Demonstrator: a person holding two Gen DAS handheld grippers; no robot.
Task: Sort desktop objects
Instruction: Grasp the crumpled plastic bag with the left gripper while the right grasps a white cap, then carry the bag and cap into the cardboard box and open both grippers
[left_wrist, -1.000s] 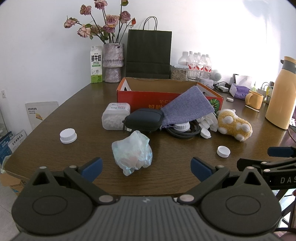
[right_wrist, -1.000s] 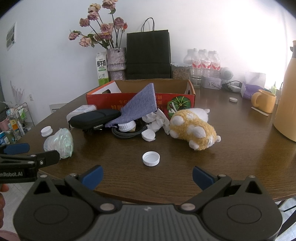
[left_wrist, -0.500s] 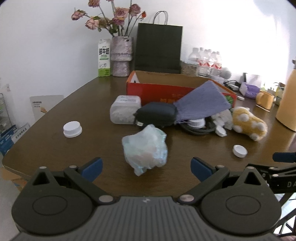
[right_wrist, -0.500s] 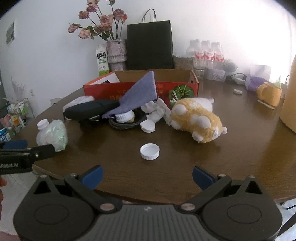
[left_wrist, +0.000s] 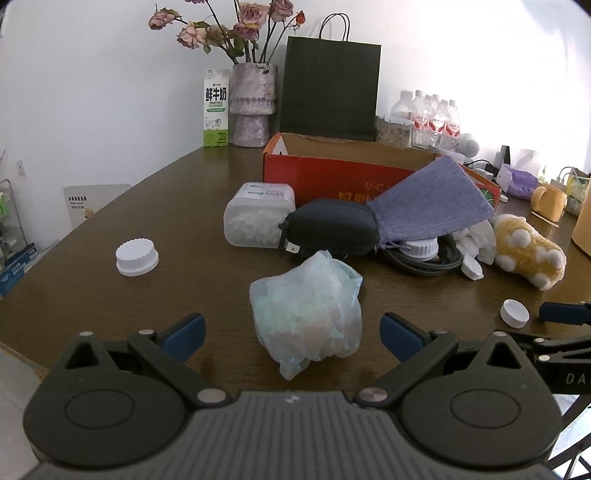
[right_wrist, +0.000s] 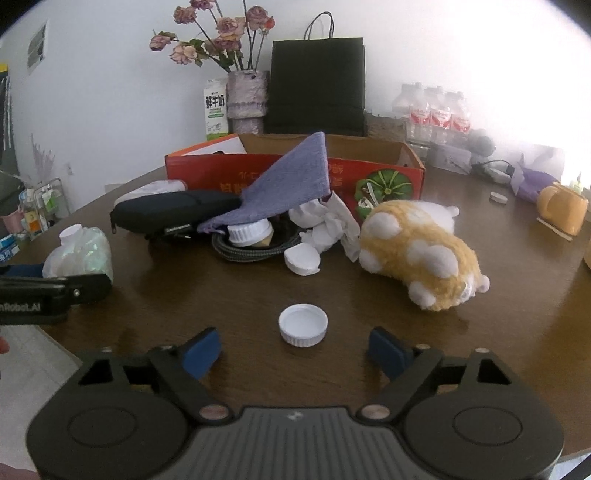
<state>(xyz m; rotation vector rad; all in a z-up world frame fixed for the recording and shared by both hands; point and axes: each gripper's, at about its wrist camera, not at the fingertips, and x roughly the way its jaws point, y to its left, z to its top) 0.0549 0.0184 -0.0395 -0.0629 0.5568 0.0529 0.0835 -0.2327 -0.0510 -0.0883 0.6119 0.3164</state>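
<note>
A crumpled pale plastic bag (left_wrist: 306, 314) lies on the brown table (left_wrist: 110, 295) between the fingers of my left gripper (left_wrist: 291, 334). That gripper is open and its blue pads stand clear of the bag on both sides. In the right wrist view a white bottle cap (right_wrist: 303, 324) rests open side up just ahead of my right gripper (right_wrist: 295, 350). Its jaws are closing, with nothing pressed between the pads. A yellow plush toy (right_wrist: 421, 254), a black case (right_wrist: 173, 214) and a purple pouch (right_wrist: 291, 184) lie beyond.
A red cardboard box (left_wrist: 332, 177) stands behind the pile, with a clear tub (left_wrist: 258, 218), a coiled cable (right_wrist: 251, 251), crumpled tissue (right_wrist: 325, 225) and more white caps (left_wrist: 136, 256) around it. A vase, milk carton, black bag, bottles and a yellow mug line the back.
Both grippers have come forward and lower over the table. The bag now sits between the left fingers, the cap is closer to the right fingers, and the right jaws have narrowed.
</note>
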